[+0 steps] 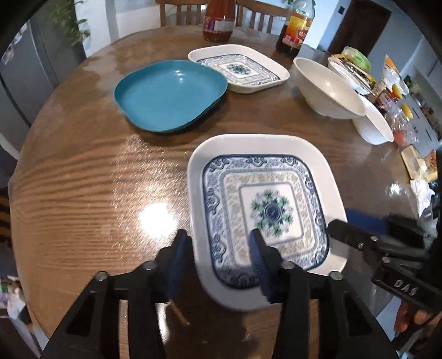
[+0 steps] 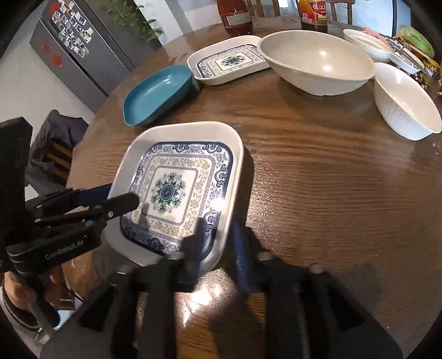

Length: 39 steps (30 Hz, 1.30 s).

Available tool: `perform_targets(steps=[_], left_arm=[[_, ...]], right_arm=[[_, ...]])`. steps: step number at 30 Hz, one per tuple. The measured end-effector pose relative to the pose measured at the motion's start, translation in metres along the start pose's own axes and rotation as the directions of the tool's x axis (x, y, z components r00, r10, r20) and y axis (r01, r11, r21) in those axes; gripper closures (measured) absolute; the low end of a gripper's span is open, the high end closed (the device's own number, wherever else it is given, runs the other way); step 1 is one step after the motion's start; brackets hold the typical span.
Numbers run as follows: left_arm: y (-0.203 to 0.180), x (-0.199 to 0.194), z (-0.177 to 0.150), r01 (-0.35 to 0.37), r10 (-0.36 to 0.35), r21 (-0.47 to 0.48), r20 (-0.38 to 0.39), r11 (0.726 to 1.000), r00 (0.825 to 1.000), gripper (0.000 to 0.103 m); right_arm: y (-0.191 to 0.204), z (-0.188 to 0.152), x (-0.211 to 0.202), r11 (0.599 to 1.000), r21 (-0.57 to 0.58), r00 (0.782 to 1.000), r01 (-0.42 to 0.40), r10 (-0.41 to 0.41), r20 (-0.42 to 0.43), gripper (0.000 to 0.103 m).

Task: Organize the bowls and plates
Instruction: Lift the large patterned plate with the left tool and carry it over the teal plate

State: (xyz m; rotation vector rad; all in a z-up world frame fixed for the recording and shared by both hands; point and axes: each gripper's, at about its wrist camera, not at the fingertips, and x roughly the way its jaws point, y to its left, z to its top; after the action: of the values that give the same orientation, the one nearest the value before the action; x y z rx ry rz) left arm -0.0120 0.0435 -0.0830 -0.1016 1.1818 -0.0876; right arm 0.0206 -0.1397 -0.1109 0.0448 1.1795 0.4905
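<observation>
A blue-and-white patterned square plate lies flat on the round wooden table, closest to me. My left gripper straddles the plate's left rim with a visible gap, so it is open. My right gripper straddles the right rim, one finger over the plate and one outside it; it is blurred and looks open. Farther back sit a matching patterned plate, a teal plate, a large cream bowl and a smaller white bowl.
Two sauce bottles stand at the table's far edge, in front of wooden chairs. Food packets and small dishes crowd the right side. A grey fridge and a chair with clothing stand beyond the left edge.
</observation>
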Motion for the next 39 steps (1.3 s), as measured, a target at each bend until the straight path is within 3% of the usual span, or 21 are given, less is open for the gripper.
perform_targets(steps=[1, 2, 10, 15, 19, 22, 26, 30, 31, 32, 33, 35, 39], left_arm=[[0.002, -0.003, -0.002, -0.009, 0.009, 0.002, 0.009, 1.0, 1.0, 0.035], [0.005, -0.007, -0.004, -0.021, 0.021, -0.001, 0.022, 1.0, 1.0, 0.023], [0.04, -0.031, 0.019, -0.042, 0.053, -0.083, 0.135, 0.996, 0.989, 0.02], [0.044, -0.038, 0.07, -0.074, 0.083, -0.052, 0.217, 0.996, 0.973, 0.02], [0.037, -0.028, 0.121, -0.108, 0.098, 0.026, 0.237, 0.994, 0.967, 0.02], [0.03, -0.008, 0.164, -0.114, 0.09, 0.09, 0.235, 0.989, 0.968, 0.02], [0.027, 0.04, 0.226, -0.061, 0.049, 0.101, 0.12, 0.993, 0.992, 0.02], [0.026, 0.075, 0.262, -0.056, 0.052, 0.093, 0.04, 0.994, 0.998, 0.021], [0.025, 0.08, 0.267, -0.064, 0.061, 0.098, 0.035, 0.993, 0.998, 0.023], [0.025, 0.085, 0.271, -0.071, 0.068, 0.103, 0.029, 0.992, 0.997, 0.032], [0.025, 0.09, 0.274, -0.078, 0.076, 0.109, 0.018, 0.991, 0.997, 0.051], [0.025, 0.103, 0.277, -0.08, 0.084, 0.123, -0.031, 0.989, 0.996, 0.076], [0.026, 0.11, 0.272, -0.046, 0.058, 0.167, -0.066, 0.985, 0.996, 0.082]], right_arm=[[0.0, 0.001, -0.003, 1.0, -0.001, 1.0, 0.016, -0.016, 0.015, 0.046], [-0.002, 0.003, -0.01, 0.999, 0.0, 0.998, 0.035, -0.035, 0.049, 0.039], [-0.014, 0.025, -0.027, 0.998, 0.067, 0.993, 0.009, -0.017, 0.116, 0.039], [-0.009, 0.044, -0.021, 0.996, 0.09, 0.994, -0.013, 0.003, 0.105, 0.036], [-0.009, 0.068, -0.015, 0.991, 0.131, 0.994, -0.033, 0.019, 0.107, 0.036], [-0.007, 0.086, -0.01, 0.988, 0.15, 0.993, -0.041, 0.023, 0.119, 0.035], [-0.007, 0.115, 0.008, 0.977, 0.205, 0.993, -0.062, 0.039, 0.116, 0.034], [-0.005, 0.134, 0.025, 0.972, 0.229, 0.994, -0.059, 0.035, 0.106, 0.036], [-0.004, 0.137, 0.03, 0.972, 0.23, 0.995, -0.049, 0.026, 0.099, 0.036], [-0.004, 0.139, 0.033, 0.971, 0.235, 0.996, -0.044, 0.023, 0.09, 0.035], [-0.004, 0.141, 0.036, 0.97, 0.238, 0.996, -0.04, 0.02, 0.085, 0.035], [-0.001, 0.147, 0.041, 0.974, 0.227, 0.996, -0.024, 0.005, 0.084, 0.035], [0.006, 0.157, 0.048, 0.978, 0.209, 0.998, -0.004, -0.01, 0.068, 0.036]])
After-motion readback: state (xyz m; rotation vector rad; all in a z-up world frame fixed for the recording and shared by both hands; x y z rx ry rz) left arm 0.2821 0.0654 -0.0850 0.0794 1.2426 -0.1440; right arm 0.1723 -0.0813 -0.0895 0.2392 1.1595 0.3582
